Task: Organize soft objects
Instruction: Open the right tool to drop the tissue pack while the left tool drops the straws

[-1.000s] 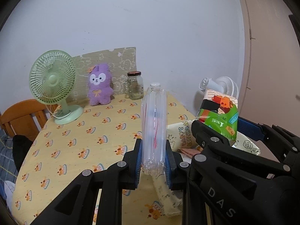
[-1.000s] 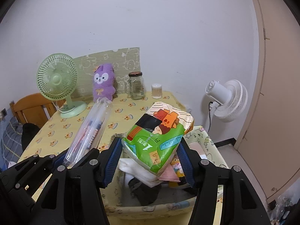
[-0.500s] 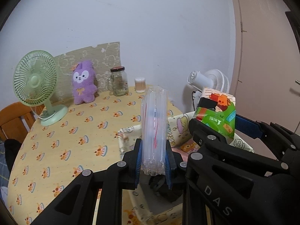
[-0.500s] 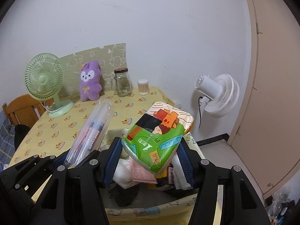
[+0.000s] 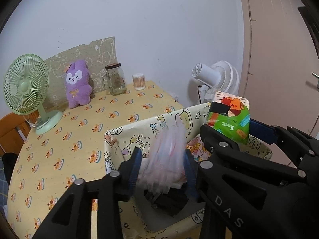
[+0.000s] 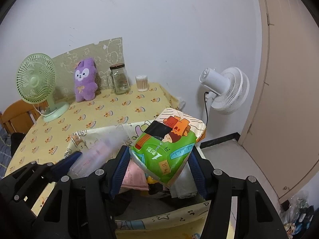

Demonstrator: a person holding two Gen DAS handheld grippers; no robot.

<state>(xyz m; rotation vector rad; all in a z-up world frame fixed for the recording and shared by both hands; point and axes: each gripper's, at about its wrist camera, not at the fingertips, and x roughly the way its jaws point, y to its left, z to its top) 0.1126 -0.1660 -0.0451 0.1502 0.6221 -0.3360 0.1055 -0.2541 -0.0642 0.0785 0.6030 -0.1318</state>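
Observation:
My left gripper [image 5: 162,168] has its jaws spread wide around a clear plastic pack [image 5: 166,159], which looks blurred with motion and tips down over the fabric storage bin [image 5: 139,131]. The pack also shows blurred in the right wrist view [image 6: 95,155]. My right gripper [image 6: 159,171] is shut on a green and white tissue pack [image 6: 167,149] and holds it above the bin [image 6: 103,133]. The bin holds pink cloth [image 6: 133,177], dark fabric [image 5: 165,199] and other soft items.
The bin stands at the table's near right corner on a yellow tablecloth [image 5: 79,131]. A green desk fan [image 5: 26,87], a purple plush [image 5: 76,83], a glass jar [image 5: 115,79] and a cotton swab cup [image 5: 139,81] line the back. A white floor fan [image 6: 225,91] stands to the right.
Both grippers have moved right, over the bin. The left jaws have opened and the upright plastic pack now slips down, blurred. The right gripper still holds the tissue pack.

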